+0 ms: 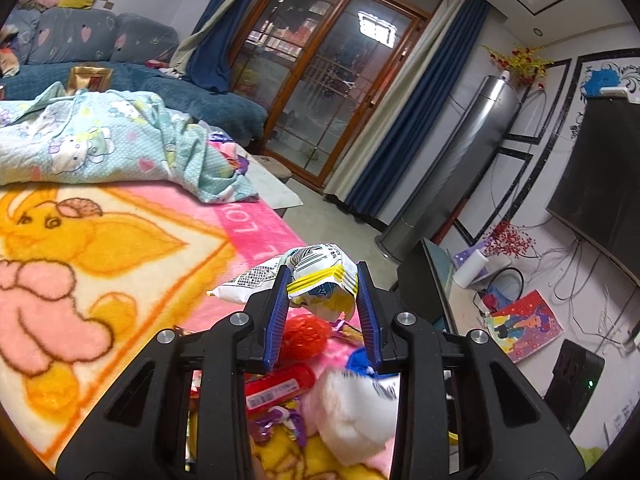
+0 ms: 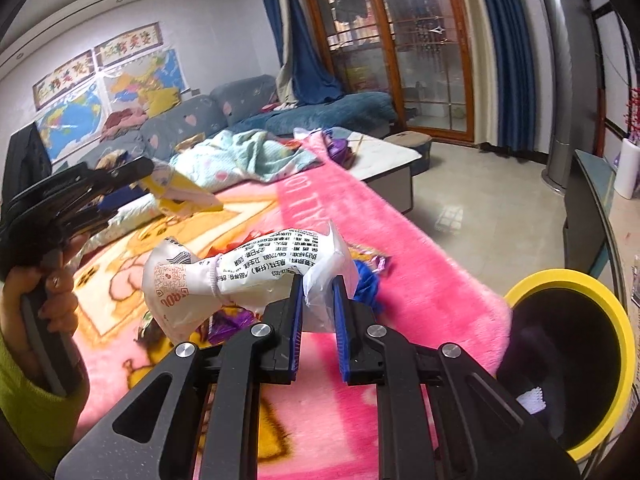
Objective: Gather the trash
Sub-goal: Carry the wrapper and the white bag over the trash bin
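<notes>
My left gripper (image 1: 323, 276) is shut on a crumpled yellow-and-white snack wrapper (image 1: 320, 286), held above the pink blanket (image 1: 120, 240). Below it lie a red mesh ball (image 1: 304, 334), a red tube (image 1: 280, 386), a white wad (image 1: 352, 416) and purple foil scraps (image 1: 280, 424). My right gripper (image 2: 317, 286) is shut on a white printed plastic bag (image 2: 224, 276), lifted over the blanket (image 2: 400, 280). The left gripper with its yellow wrapper (image 2: 184, 196) shows at the left of the right wrist view. A yellow-rimmed black bin (image 2: 568, 360) stands at the blanket's right edge.
A light blue quilt (image 1: 100, 140) lies bunched at the far end of the blanket. A blue sofa (image 2: 208, 120) stands behind. A dark TV stand (image 1: 424, 280) with clutter is on the right. More foil scraps and a blue scrap (image 2: 366, 280) lie on the blanket.
</notes>
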`<control>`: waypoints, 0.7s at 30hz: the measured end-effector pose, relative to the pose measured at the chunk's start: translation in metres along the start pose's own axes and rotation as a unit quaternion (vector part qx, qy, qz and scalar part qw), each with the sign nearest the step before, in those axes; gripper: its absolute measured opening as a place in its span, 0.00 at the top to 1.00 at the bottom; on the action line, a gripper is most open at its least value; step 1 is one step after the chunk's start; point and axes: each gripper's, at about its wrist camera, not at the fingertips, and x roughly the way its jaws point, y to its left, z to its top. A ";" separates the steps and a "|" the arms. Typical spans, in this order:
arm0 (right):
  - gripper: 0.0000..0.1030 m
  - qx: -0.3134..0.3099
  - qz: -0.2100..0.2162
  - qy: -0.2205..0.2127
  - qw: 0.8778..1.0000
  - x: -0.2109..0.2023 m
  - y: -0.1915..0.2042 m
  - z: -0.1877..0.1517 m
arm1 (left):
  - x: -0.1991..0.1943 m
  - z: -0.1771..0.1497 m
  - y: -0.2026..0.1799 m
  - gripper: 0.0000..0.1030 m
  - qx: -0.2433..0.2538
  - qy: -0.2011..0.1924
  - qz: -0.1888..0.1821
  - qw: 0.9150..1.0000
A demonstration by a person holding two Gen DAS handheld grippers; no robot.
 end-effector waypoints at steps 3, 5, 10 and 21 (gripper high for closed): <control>0.86 0.009 -0.014 -0.005 1.000 -0.002 -0.008 0.003 | 0.002 -0.003 -0.011 0.76 0.009 0.004 -0.011 1.000; 0.86 0.018 -0.022 -0.006 1.000 -0.003 -0.014 0.003 | 0.003 -0.005 -0.018 0.76 0.016 0.007 -0.018 1.000; 0.86 0.045 -0.048 -0.008 0.998 -0.007 -0.031 0.006 | 0.010 -0.010 -0.035 0.76 0.032 0.015 -0.032 0.999; 0.86 0.095 -0.109 -0.041 0.989 -0.029 -0.078 0.015 | 0.023 -0.020 -0.063 0.76 0.062 0.034 -0.057 0.996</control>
